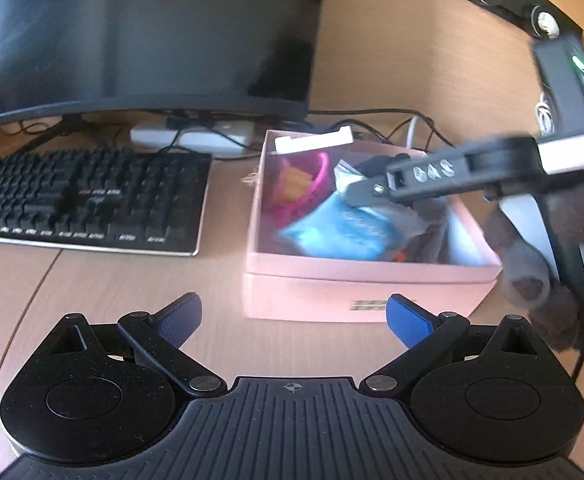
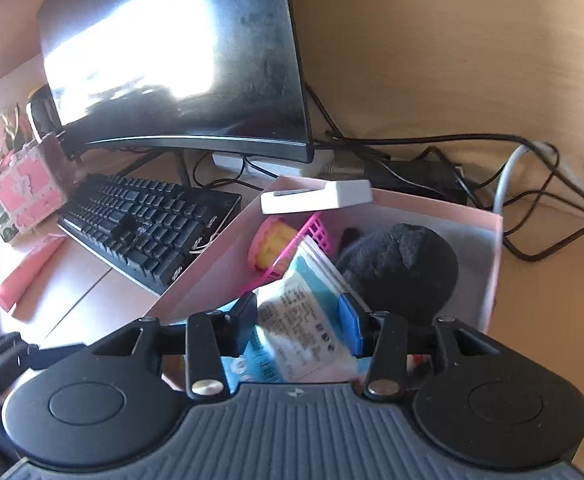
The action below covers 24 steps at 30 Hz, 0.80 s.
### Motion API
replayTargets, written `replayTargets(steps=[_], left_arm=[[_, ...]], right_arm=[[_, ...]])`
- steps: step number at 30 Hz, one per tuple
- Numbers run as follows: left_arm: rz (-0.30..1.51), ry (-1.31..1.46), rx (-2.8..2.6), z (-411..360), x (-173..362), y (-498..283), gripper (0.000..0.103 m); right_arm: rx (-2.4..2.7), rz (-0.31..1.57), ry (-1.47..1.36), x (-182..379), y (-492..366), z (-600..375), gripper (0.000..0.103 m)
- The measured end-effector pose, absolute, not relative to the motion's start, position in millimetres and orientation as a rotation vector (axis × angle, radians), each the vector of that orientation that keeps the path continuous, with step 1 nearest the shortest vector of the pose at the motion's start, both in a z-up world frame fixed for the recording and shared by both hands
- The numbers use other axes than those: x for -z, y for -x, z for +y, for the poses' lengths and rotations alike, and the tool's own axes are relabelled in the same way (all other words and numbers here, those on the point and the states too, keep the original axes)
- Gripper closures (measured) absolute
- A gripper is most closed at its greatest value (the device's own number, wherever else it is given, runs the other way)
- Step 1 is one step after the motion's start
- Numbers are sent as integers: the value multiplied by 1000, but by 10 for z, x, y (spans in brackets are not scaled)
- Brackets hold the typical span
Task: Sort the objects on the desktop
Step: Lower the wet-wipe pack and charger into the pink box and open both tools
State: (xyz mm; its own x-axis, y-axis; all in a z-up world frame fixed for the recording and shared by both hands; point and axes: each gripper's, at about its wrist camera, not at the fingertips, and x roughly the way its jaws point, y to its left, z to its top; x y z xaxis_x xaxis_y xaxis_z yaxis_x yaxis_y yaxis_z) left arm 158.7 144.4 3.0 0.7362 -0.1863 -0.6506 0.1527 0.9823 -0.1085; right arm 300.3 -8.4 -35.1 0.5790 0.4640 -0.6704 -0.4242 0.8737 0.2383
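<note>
Fingers first: the right gripper [image 2: 298,322] has its blue pads on either side of a teal-and-white packet [image 2: 292,320] inside the pink box [image 2: 432,204], and both pads look pressed against it, so it's pinching the packet. The left gripper [image 1: 294,320] is spread wide with nothing between its fingers, hovering over bare desk [image 1: 111,288] just in front of the box [image 1: 356,284].

Each camera catches different stuff. The right wrist view looks straight down into the box: a pink basket [image 2: 312,236] with something yellow [image 2: 273,246] in it, a dark fuzzy lump [image 2: 404,264] on the right, and a white block [image 2: 316,196] resting on the far rim. It also shows a pink brick-pattern pot [image 2: 27,188] with flowers left of the keyboard [image 2: 151,220], and a tangle of cables [image 2: 532,200] behind the box.

The left wrist view shows the right gripper [image 1: 356,194] from the outside, reaching into the box from the right, blurry, with a gloved hand [image 1: 532,276] on it. From there the packet [image 1: 344,228] is just a blue smear. The box's front wall with a small label is only visible here. The monitor [image 1: 143,36] shows in both.
</note>
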Motion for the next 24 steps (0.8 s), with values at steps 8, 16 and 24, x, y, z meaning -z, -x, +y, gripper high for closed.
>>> replayTargets(steps=[8, 16, 24], left_arm=[[714, 51, 186, 1455, -80, -1597, 1], [708, 41, 198, 1545, -64, -1633, 1], [747, -19, 253, 1427, 110, -1828, 1]], right_arm=[[-488, 681, -103, -105, -3317, -58, 78], [-450, 883, -198, 314, -3721, 24, 82], [-428, 690, -179, -63, -2956, -617, 68]])
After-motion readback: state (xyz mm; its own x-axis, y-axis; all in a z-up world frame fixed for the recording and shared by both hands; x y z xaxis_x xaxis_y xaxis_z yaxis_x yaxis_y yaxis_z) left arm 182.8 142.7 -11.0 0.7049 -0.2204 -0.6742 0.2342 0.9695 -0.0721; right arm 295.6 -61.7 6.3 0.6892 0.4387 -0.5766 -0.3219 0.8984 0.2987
